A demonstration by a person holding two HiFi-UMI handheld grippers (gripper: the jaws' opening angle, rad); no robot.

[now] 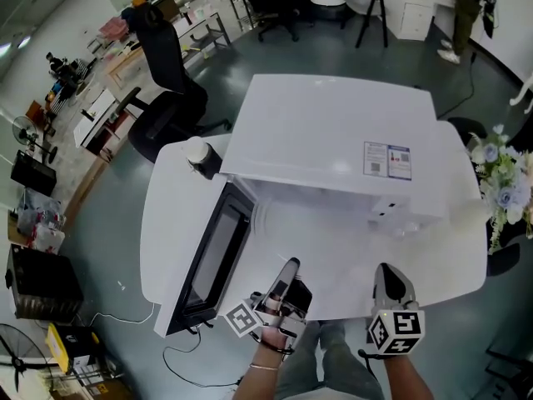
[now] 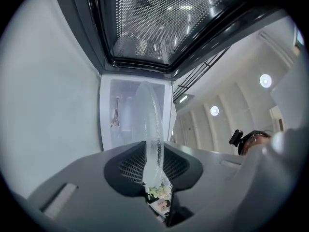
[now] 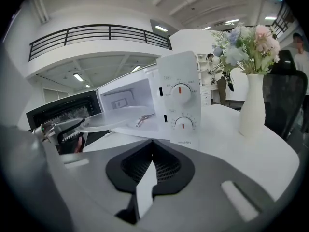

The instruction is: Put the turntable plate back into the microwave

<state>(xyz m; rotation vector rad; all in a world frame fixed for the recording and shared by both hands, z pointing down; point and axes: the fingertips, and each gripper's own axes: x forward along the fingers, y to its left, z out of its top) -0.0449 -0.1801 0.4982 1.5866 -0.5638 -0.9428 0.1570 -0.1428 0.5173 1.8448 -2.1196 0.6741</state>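
Observation:
The white microwave (image 1: 333, 148) stands on a white table (image 1: 166, 223), its door (image 1: 212, 257) swung open to the left. My left gripper (image 1: 287, 269) is shut on the rim of the clear glass turntable plate (image 2: 148, 124). It holds the plate just outside the open cavity (image 2: 123, 112). In the right gripper view the plate (image 3: 116, 117) lies flat in front of the cavity (image 3: 128, 98), with the left gripper (image 3: 53, 129) at its left edge. My right gripper (image 1: 385, 272) is shut and empty (image 3: 152, 149), hanging in front of the control panel (image 3: 181, 105).
A white vase of flowers (image 3: 251, 100) stands on the table to the right of the microwave, and the flowers (image 1: 504, 182) reach over the right edge. A small white cylinder (image 1: 198, 152) sits by the microwave's far left corner. A black office chair (image 1: 166, 90) stands beyond the table.

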